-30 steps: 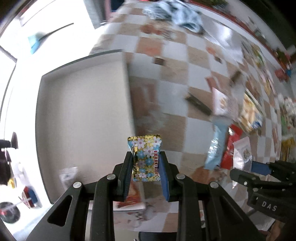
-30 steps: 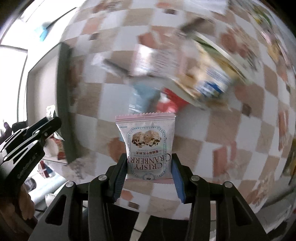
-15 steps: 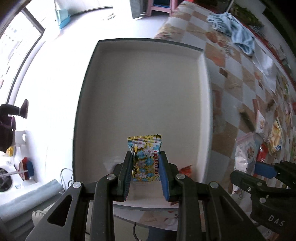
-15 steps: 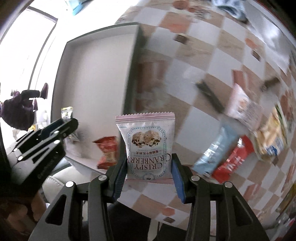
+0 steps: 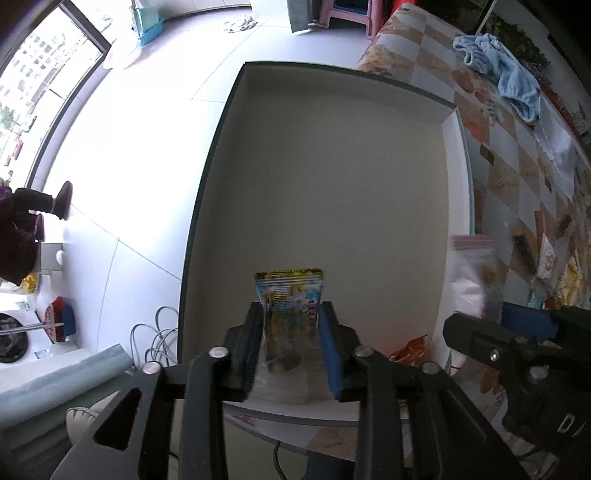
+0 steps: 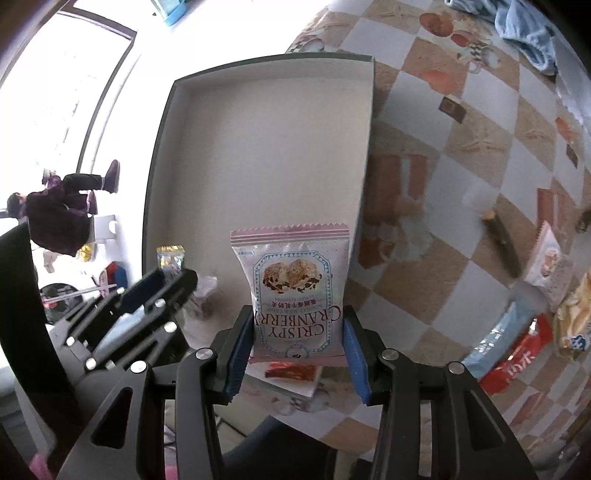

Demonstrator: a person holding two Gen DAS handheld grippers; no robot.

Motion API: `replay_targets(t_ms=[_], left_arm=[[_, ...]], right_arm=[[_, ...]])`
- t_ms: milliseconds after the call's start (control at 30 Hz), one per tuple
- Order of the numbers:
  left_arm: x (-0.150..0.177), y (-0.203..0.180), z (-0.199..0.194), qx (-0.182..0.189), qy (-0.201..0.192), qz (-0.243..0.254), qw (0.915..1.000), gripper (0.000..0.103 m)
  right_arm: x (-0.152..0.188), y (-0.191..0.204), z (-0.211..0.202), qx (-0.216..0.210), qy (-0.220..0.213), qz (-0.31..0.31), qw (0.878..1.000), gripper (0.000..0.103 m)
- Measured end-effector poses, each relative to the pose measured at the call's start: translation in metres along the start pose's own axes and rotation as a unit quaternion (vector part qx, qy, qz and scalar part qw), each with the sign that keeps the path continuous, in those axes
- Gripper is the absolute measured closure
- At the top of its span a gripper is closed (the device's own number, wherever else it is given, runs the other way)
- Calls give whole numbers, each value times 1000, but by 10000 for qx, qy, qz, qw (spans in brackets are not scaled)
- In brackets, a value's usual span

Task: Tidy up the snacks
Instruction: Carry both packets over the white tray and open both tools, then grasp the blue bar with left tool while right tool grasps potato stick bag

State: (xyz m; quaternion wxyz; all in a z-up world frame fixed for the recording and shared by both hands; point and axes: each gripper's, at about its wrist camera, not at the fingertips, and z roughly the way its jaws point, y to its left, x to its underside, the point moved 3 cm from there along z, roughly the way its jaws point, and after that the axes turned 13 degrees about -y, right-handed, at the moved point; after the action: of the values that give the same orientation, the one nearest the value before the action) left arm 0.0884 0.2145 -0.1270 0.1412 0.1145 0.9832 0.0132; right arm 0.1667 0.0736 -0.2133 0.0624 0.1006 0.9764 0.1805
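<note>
Pale tiled floor [image 5: 140,155] glares under daylight from a dark-framed window [image 5: 40,103] at the left; a checkered brown-and-white tablecloth [image 6: 461,155] covers the table; a blue towel [image 5: 517,88] lies crumpled at its far end; a pink stool [image 5: 351,14] stands beyond.

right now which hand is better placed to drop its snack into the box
Left. The left gripper holds its floral packet directly over the box floor. The right gripper with the cranberry packet sits at the box's near right edge, partly over the tablecloth.
</note>
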Motion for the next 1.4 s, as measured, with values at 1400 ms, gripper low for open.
replay_targets(t_ms=[1400], left_arm=[[18, -226, -17, 1184, 125, 2216, 9678, 23]], right_arm=[[110, -332, -123, 1175, -585, 3568, 9249, 18]])
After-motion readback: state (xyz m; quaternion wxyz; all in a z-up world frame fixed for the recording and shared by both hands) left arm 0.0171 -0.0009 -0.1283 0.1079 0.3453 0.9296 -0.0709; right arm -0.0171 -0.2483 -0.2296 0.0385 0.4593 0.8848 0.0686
